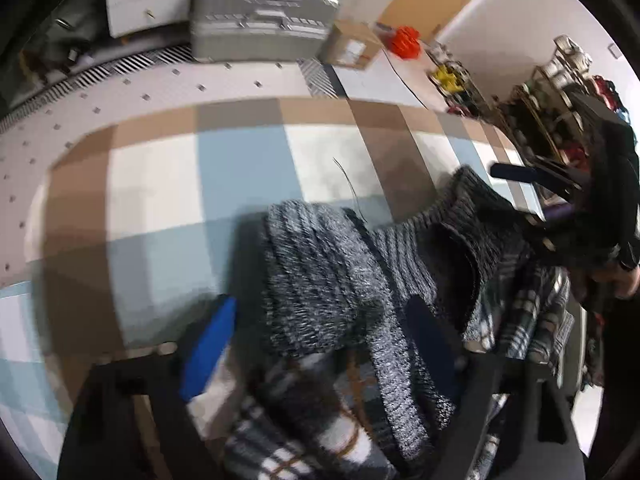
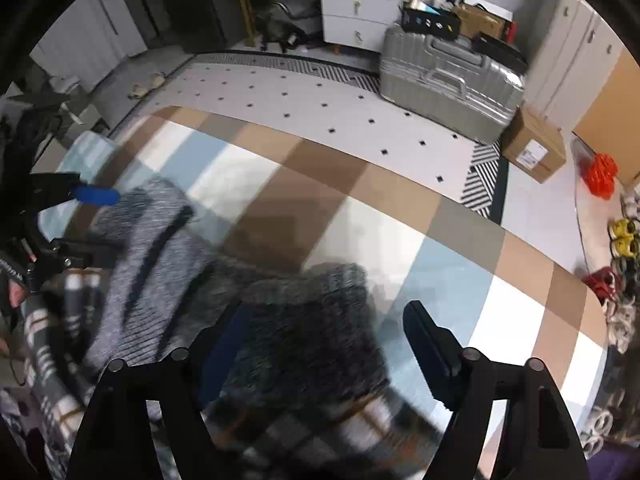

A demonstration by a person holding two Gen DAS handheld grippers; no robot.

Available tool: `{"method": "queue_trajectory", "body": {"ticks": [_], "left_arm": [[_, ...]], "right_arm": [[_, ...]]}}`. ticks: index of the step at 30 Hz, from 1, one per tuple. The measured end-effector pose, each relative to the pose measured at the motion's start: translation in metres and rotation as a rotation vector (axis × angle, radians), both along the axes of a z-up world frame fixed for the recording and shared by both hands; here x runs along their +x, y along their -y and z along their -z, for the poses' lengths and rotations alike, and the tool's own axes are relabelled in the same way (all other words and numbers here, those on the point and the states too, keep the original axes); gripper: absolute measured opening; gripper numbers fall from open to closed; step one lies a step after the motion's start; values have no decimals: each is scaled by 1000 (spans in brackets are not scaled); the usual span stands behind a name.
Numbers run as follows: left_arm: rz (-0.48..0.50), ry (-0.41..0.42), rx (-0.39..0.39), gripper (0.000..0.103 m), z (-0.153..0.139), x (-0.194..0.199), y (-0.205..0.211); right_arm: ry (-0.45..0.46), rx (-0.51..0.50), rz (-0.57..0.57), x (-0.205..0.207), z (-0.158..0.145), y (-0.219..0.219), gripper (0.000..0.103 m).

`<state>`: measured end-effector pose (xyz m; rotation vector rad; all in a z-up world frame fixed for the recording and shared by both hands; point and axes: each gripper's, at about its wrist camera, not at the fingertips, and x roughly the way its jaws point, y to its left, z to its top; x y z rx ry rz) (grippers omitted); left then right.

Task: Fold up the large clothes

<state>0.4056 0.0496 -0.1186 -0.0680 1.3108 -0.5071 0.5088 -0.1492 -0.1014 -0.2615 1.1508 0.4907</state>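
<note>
A grey marled knit sweater (image 1: 320, 272) lies bunched on a bed cover checked in brown, blue and white (image 1: 240, 160). A plaid garment (image 1: 288, 452) lies under its near edge. My left gripper (image 1: 320, 302) points down over one end of the sweater, and the knit lies between its fingers without either pad pressing on it. My right gripper (image 2: 326, 307) stands open over the sweater's (image 2: 304, 320) other end, with a gap at its right finger (image 2: 428, 340). Each view shows the other gripper at its edge: a dark finger (image 1: 516, 171) and a blue finger (image 2: 96, 195).
Beyond the bed cover (image 2: 400, 240) a white dotted rug (image 2: 320, 100) covers the floor. On it stands a silver suitcase (image 2: 452, 80) beside a cardboard box (image 2: 532, 148), with white drawers (image 2: 360, 4) behind. A red object (image 2: 600, 174) and shoes (image 2: 622, 236) lie at the right.
</note>
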Motion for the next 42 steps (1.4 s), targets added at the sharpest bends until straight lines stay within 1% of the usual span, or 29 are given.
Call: {"method": "queue_trajectory", "body": {"ticks": [1, 2, 3, 4, 5, 6, 7, 8, 9, 10, 11, 12, 14, 17, 21, 25, 27, 28, 30, 32, 35, 37, 38, 40, 42], "left_arm": [[-1, -7, 0, 74, 1, 1, 1], [4, 3, 7, 72, -1, 0, 2], [19, 8, 10, 63, -2, 0, 6], [23, -1, 11, 57, -2, 1, 8], [23, 6, 17, 56, -3, 2, 10], [21, -3, 13, 51, -1, 5, 11], [18, -2, 17, 47, 0, 7, 11], [19, 0, 29, 42, 1, 8, 11], [18, -10, 34, 26, 1, 8, 13], [10, -22, 16, 22, 1, 9, 12], [2, -20, 15, 19, 0, 10, 11], [1, -23, 18, 18, -2, 9, 11], [-3, -2, 22, 16, -5, 7, 11], [-24, 16, 31, 15, -9, 4, 9], [-66, 29, 55, 14, -17, 0, 7], [-72, 65, 57, 13, -32, -7, 10], [-84, 87, 46, 13, -43, -14, 10], [-96, 102, 40, 13, -50, -18, 9], [-109, 139, 21, 13, -65, -30, 7], [-105, 131, -55, 13, -77, -41, 4], [-93, 167, -95, 13, -98, -67, 5], [-65, 215, -113, 13, -115, -93, 12], [-60, 231, -118, 13, -119, -100, 14], [-64, 270, -155, 13, -131, -129, 14], [-61, 339, -148, 13, -141, -149, 17]], "right_arm": [[-20, -2, 4, 2, 5, 1, 70], [-44, 3, -1, 4, 10, 3, 68], [-57, 5, -2, 3, 12, 3, 64], [-74, 12, -4, 3, 15, 4, 62], [-83, 27, -5, 4, 16, 4, 57], [-88, 54, 6, 4, 15, 6, 50], [-83, 69, 21, 4, 14, 8, 46], [-81, 82, 34, 4, 14, 8, 38], [-86, 101, 48, 5, 13, 10, 32], [-94, 116, 57, 5, 13, 10, 29], [-94, 121, 71, 5, 12, 11, 24], [-93, 127, 79, 5, 11, 12, 17], [-84, 134, 112, 5, 7, 16, 12], [-69, 152, 156, 0, 1, 20, 11], [-29, 184, 180, -7, -9, 22, 10], [24, 208, 188, -17, -29, 26, 10], [97, 227, 151, -34, -48, 25, 10], [119, 253, 152, -41, -57, 28, 10], [156, 271, 155, -54, -72, 31, 10], [179, 303, 148, -70, -89, 35, 10], [237, 341, 90, -105, -115, 35, 10], [265, 389, 77, -130, -127, 37, 10], [273, 414, 73, -140, -131, 40, 10], [298, 461, 66, -166, -137, 46, 10], [325, 494, 56, -194, -139, 55, 10]]}}
